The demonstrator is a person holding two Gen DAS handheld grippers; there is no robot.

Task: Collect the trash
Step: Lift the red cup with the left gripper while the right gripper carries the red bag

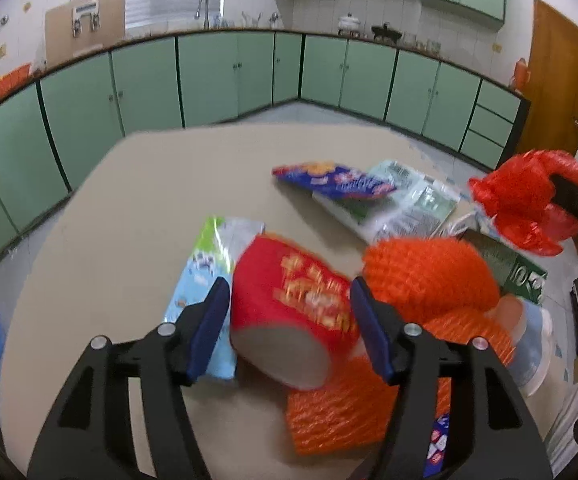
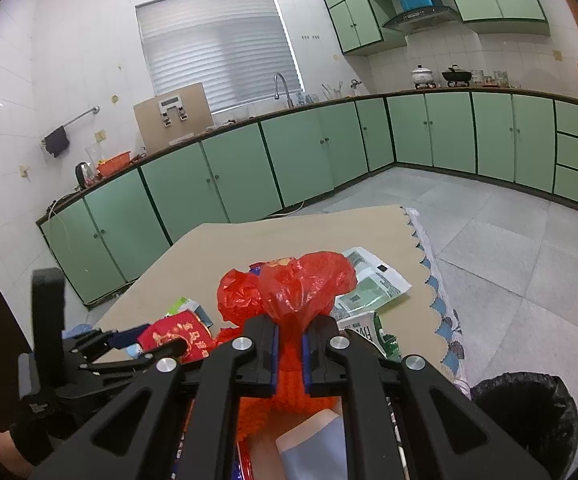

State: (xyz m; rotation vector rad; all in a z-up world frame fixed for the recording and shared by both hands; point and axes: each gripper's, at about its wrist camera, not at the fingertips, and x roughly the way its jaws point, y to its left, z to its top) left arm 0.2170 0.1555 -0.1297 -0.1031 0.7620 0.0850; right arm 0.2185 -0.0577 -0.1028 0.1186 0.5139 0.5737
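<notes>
Green kitchen cabinets ring your table (image 1: 137, 200) of litter. Your right gripper (image 2: 291, 334) pinches the red plastic bag (image 2: 289, 280) by its bunched edge, lifted ready for filling, while your left gripper (image 1: 289, 316) stands wide, straddling the red paper cup (image 1: 289, 308) lying on its side.

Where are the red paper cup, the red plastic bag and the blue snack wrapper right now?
red paper cup (image 1: 289, 304): left wrist view, printed side wall.
red plastic bag (image 2: 301, 280): right wrist view, bunched top above the fingers.
blue snack wrapper (image 1: 333, 180): left wrist view, printed face.
</notes>
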